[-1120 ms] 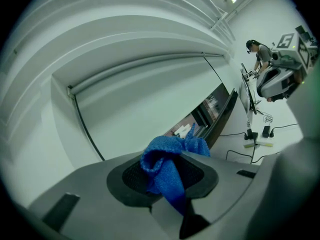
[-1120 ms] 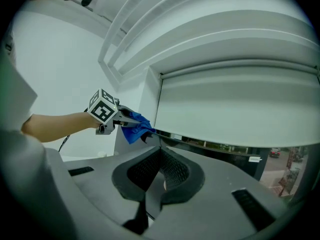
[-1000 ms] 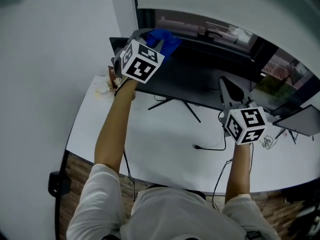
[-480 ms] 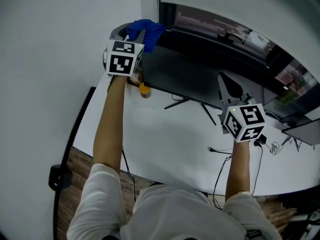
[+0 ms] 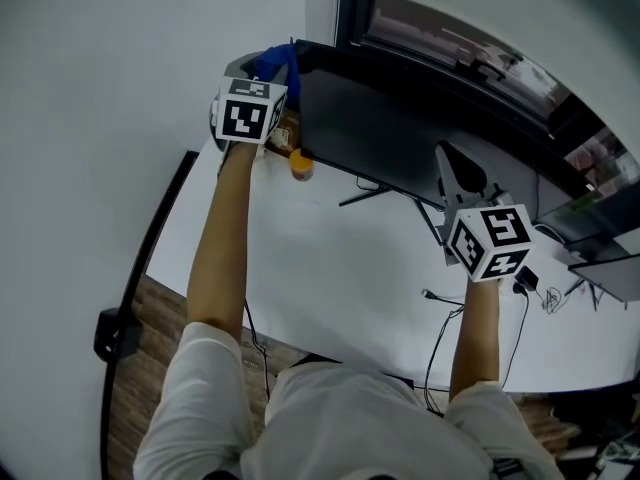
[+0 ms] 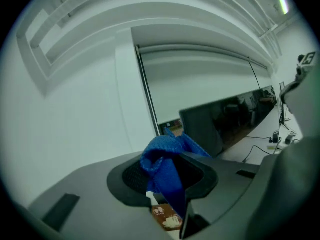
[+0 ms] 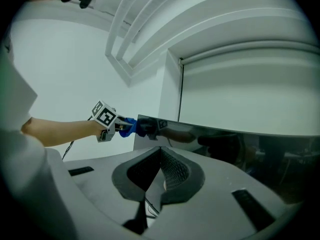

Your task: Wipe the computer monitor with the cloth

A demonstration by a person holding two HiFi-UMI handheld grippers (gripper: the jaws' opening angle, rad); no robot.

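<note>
I see a white desk (image 5: 330, 278) with the dark monitor (image 5: 400, 133) standing across its far side. My left gripper (image 6: 172, 179) is up at the monitor's left end, its jaws clamped on the blue cloth (image 6: 162, 159), which bunches above them. From the right gripper view the cloth sits at the screen's left edge; I cannot tell whether it touches. My right gripper (image 7: 159, 170) hangs before the screen's right part, jaws pressed together on nothing. An orange-capped bottle (image 5: 301, 165) stands below the left gripper. A thin cable (image 5: 440, 298) lies below the right.
</note>
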